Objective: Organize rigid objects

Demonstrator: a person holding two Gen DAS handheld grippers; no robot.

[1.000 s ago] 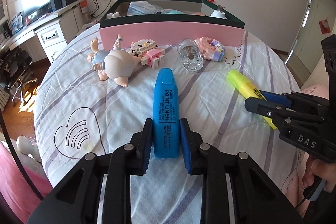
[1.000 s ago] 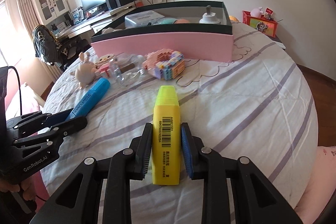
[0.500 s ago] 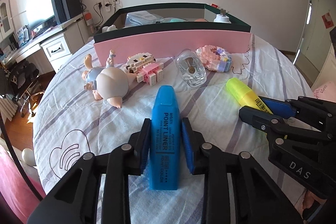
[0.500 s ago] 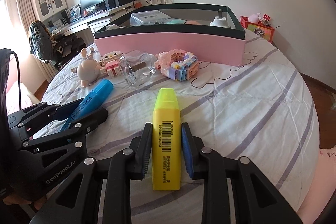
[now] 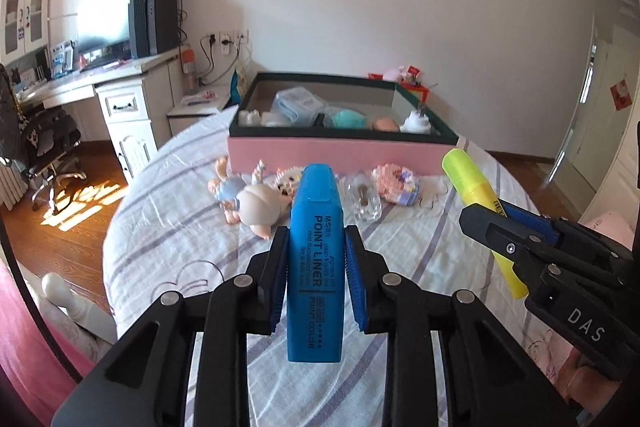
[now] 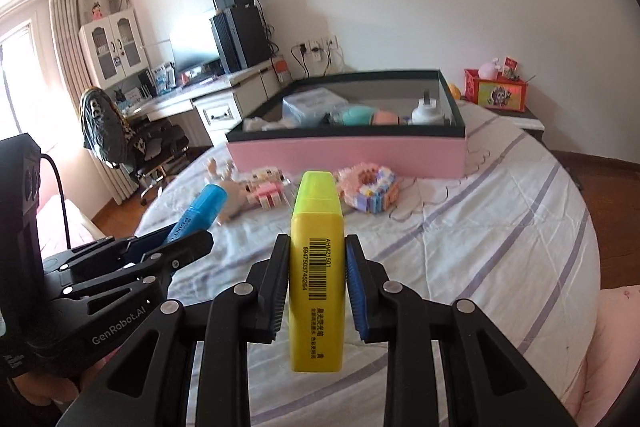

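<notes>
In the left wrist view, the left gripper [image 5: 316,259] clamps a blue highlighter [image 5: 316,267] printed "POINT LINER" and "POINT COLOR", held above the striped bedsheet [image 5: 168,227]. At three o'clock the right gripper [image 5: 500,223], marked "DAS", carries the yellow highlighter [image 5: 472,183]. In the right wrist view, that yellow highlighter [image 6: 317,267] with its barcode sits pinched between the pads; the pink storage box [image 6: 348,151] lies at twelve o'clock, the "GenRobot.AI" left gripper [image 6: 176,243] at nine, and a desk [image 6: 192,99] stands along the wall at ten.
</notes>
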